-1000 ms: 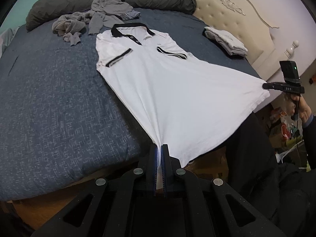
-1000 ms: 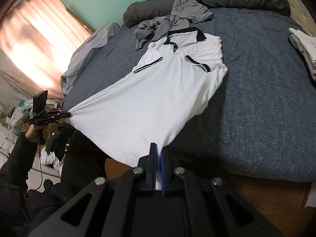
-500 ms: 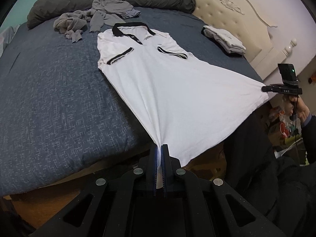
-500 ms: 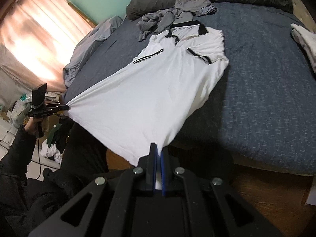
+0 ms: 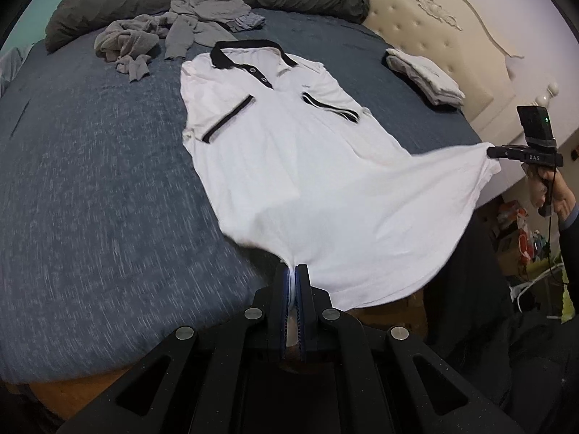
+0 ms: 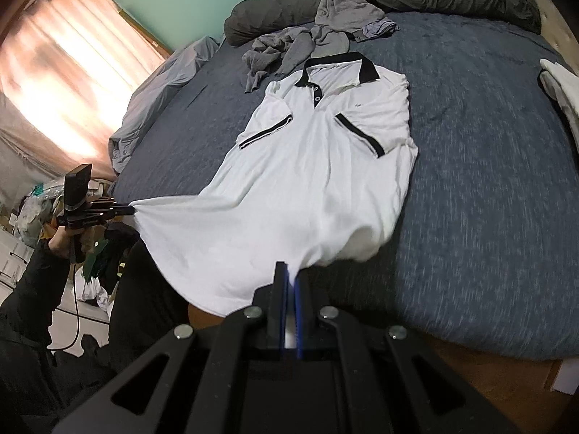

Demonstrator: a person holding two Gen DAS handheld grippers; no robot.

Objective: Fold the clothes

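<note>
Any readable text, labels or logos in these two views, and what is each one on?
"DAS": white letters on the side of the right tool, seen from the left wrist view.
Small chest logo on the white polo shirt: too small to read.
Left tool in the right wrist view: any marking is blurred.
Nothing else is readable.

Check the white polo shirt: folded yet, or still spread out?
Spread, body not yet folded. The white polo shirt lies face up on the bed, sleeves tucked across its chest, its hem corners pinched by the left claw and right claw.
</note>
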